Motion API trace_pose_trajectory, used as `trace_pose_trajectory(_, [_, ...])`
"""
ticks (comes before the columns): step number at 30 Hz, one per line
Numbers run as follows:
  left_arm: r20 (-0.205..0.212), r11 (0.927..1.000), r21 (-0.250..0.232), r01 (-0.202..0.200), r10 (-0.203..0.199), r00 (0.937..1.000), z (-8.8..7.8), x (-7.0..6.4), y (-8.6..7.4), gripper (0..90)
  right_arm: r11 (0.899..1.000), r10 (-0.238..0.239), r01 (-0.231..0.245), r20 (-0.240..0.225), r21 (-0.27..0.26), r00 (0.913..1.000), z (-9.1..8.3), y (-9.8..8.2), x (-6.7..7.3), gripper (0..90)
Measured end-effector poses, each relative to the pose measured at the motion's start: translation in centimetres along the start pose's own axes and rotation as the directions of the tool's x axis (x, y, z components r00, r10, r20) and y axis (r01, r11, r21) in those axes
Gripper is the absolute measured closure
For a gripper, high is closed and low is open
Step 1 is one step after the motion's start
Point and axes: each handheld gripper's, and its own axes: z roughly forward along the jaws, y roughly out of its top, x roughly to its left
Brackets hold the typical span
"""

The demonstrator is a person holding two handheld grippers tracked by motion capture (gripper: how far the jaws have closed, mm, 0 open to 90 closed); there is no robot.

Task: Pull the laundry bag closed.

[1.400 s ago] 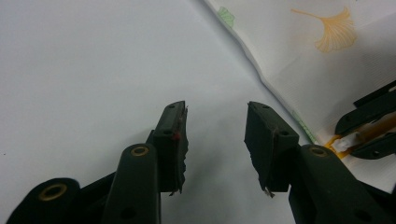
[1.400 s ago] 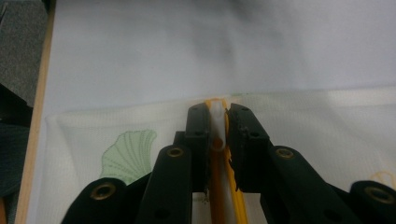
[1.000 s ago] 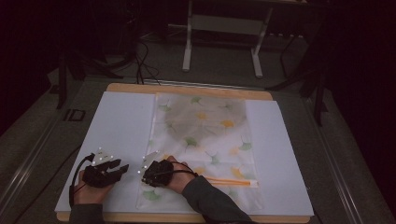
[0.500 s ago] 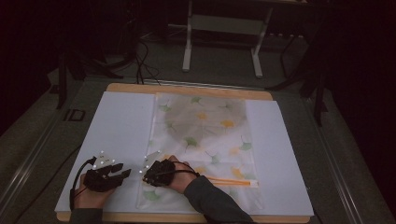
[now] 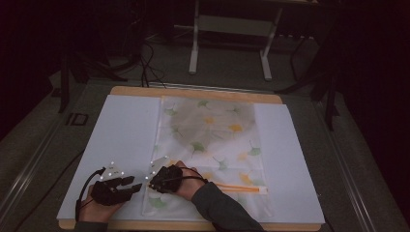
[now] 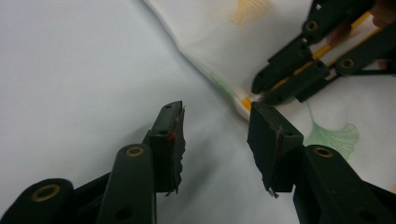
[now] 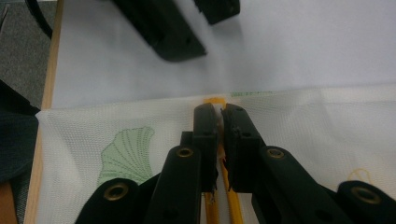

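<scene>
— Mesh pouch (image 5: 209,150), leaf print, lies mid-frame on the white mat (image 5: 121,130). Its orange zipper strip (image 7: 215,101) runs along the lower edge.
— Grippers?
— Right gripper (image 7: 219,112) clenched on the zipper strip's end. Left gripper (image 6: 215,123) has just been opening, nothing between its jaws, just beside that end. Looks like a handover.

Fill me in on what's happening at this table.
A person works a claw in each hand over a mesh bag printed with leaves, lying flat on a white sheet. The right claw is shut on the bag's orange zipper at its end. The left claw, jaws just opened, sits beside that corner holding nothing.
</scene>
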Motion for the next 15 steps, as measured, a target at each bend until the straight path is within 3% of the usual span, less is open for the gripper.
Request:
trace_pose_trajectory(6, [0.025, 1.0, 0.009, 0.0, -0.001, 0.9997, 0.4, -0.3, 0.1, 53.2, 1.0, 0.002, -0.002, 0.005, -0.003, 1.0, -0.1, 0.0, 0.0, 83.9])
trace_pose_trajectory(15, [0.092, 0.9983, 0.059, -0.005, 0.0, 0.9958, 1.6, -1.0, 0.3, 52.3, 1.0, -0.007, 0.007, 0.011, -0.006, 0.9999, -0.3, 0.0, 0.0, 84.0])
